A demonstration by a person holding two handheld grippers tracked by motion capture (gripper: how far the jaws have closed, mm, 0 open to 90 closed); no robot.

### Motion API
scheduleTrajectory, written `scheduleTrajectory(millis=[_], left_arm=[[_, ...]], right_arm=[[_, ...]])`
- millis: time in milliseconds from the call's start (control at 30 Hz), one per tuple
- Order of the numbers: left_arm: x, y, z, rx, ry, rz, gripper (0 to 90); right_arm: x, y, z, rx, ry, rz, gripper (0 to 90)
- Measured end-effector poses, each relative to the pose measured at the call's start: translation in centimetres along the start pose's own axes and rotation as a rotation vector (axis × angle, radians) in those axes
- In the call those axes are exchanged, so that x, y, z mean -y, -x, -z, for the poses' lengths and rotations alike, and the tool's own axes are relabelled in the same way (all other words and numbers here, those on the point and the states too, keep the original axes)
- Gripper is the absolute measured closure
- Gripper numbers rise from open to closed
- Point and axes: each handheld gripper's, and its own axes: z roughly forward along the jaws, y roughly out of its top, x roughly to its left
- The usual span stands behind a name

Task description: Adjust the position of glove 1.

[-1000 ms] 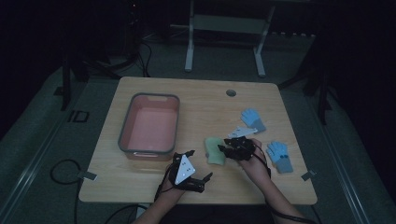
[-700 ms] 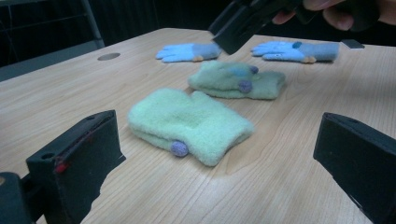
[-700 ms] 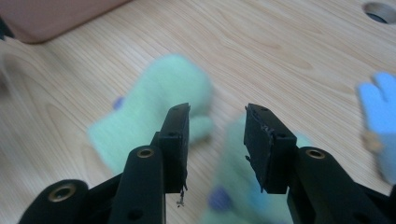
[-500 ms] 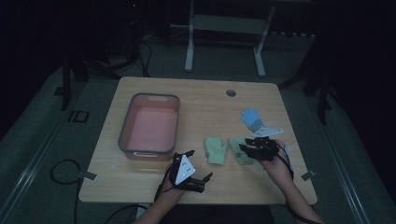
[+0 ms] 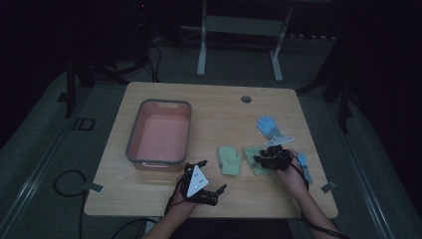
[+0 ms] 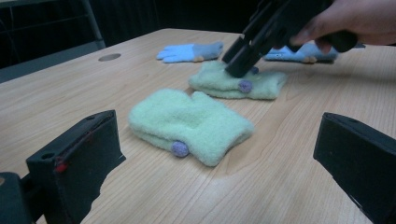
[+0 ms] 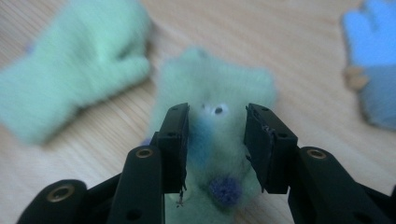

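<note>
Right gripper (image 7: 215,149) down on the far green mitten (image 6: 236,84) on the worktop (image 5: 219,107), fingers half-spread straddling it — no pinch yet. Left gripper (image 6: 224,154) fingers spread wide, parked — likely awaiting the near mitten (image 6: 191,123).

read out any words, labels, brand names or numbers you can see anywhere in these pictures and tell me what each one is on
There is no readable text in any view.
Green mittens: plain, with a purple pompom and no tag showing.
Blue gloves: no lettering visible.
Pink bin: no label can be made out; the high view is dim.
Right hand-held gripper and left hand-held gripper: black jaws, no markings.
</note>
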Motion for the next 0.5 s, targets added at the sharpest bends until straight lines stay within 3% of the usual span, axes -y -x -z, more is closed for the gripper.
scheduleTrajectory(millis=[67, 200, 300, 500], left_arm=[[0.0, 0.0, 0.0, 0.000, 0.001, -0.001, 0.6], [0.0, 0.0, 0.0, 0.001, 0.001, -0.002, 0.7], [0.0, 0.0, 0.0, 0.002, -0.001, -0.001, 0.6], [0.0, 0.0, 0.0, 0.001, 0.001, -0.003, 0.7]], right_arm=[[0.3, 0.1, -0.5, -0.005, 0.000, -0.012, 59.8], [0.5, 0.1, -0.7, -0.015, 0.010, -0.059, 72.8], [0.4, -0.3, -0.7, 0.018, 0.009, -0.072, 81.2], [0.1, -1.6, 0.2, 0.082, 0.042, -0.117, 85.9]])
